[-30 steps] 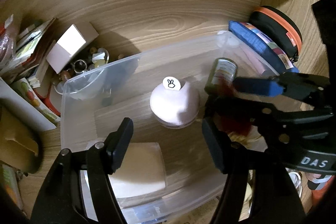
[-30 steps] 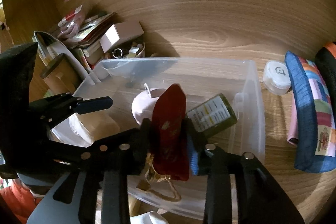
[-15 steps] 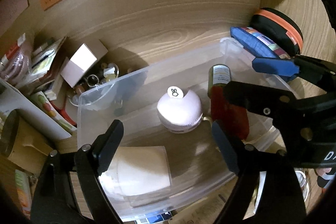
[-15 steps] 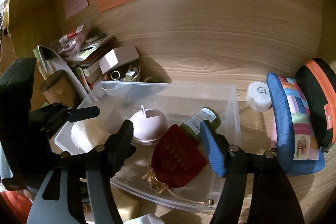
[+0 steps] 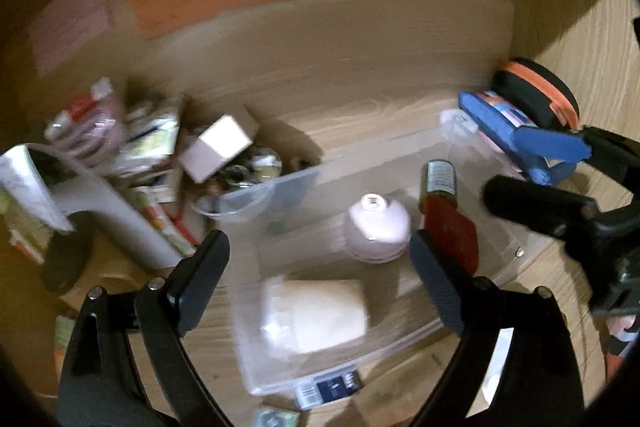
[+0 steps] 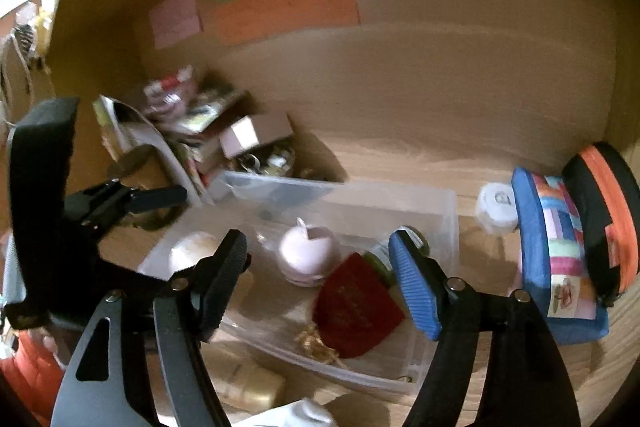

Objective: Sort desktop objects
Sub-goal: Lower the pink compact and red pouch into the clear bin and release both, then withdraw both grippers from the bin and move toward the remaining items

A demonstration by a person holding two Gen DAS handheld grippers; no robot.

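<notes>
A clear plastic bin [image 5: 400, 147] [image 6: 448, 203] stands on the wooden desk. In it lie a red pouch [image 6: 356, 311] [image 5: 452, 231] with a gold tassel, a round pink object [image 6: 306, 255] [image 5: 378, 231], a green bottle [image 5: 440, 179] [image 6: 380, 259] and a cream roll [image 5: 316, 315] [image 6: 194, 251]. My right gripper [image 6: 320, 279] is open and empty, raised above the bin's near side. My left gripper [image 5: 320, 271] is open and empty above the bin's left part.
A blue patchwork pouch [image 6: 556, 251] and a black-and-orange case [image 6: 604, 215] lie right of the bin, with a small white jar [image 6: 496, 207]. Books, a small box [image 5: 216, 147] and a bowl of trinkets [image 5: 248, 171] crowd the left. Paper notes [image 6: 280, 7] hang on the back wall.
My right gripper opened and let the red pouch drop into the bin, then drew back and up. My left gripper also pulled back, staying open.
</notes>
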